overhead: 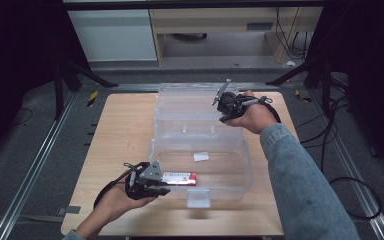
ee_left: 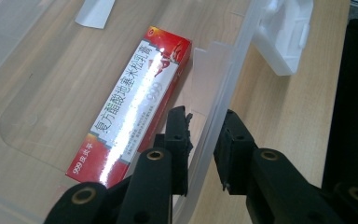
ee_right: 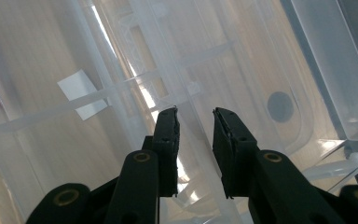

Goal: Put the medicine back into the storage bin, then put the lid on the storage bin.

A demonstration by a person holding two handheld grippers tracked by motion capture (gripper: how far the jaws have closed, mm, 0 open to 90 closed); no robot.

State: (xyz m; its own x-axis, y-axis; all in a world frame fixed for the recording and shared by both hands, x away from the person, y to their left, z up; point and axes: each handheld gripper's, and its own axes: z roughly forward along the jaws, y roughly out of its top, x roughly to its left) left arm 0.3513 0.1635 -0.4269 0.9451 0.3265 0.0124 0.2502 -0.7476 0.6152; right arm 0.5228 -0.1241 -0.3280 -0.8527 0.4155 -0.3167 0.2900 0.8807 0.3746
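A clear plastic box (overhead: 247, 165) stands open on the wooden table (overhead: 125, 130), its lid (overhead: 190, 107) tilted back behind it. A red and white carton (overhead: 179, 178) with printed characters lies inside, along the front wall. In the left gripper view the carton (ee_left: 135, 107) sits just left of the jaws. My left gripper (overhead: 166, 186) (ee_left: 205, 126) straddles the box's front wall (ee_left: 233, 60), one jaw inside and one outside, shut on it. My right gripper (overhead: 223, 112) (ee_right: 195, 114) is at the lid's far right, shut on a clear edge of the lid (ee_right: 242, 56).
A small white slip (overhead: 201, 156) (ee_left: 95, 11) (ee_right: 79, 93) lies on the box floor. The box's latch (overhead: 198, 197) (ee_left: 284, 37) sticks out at the front. Bare table lies left of the box. Dark stands and cables ring the table.
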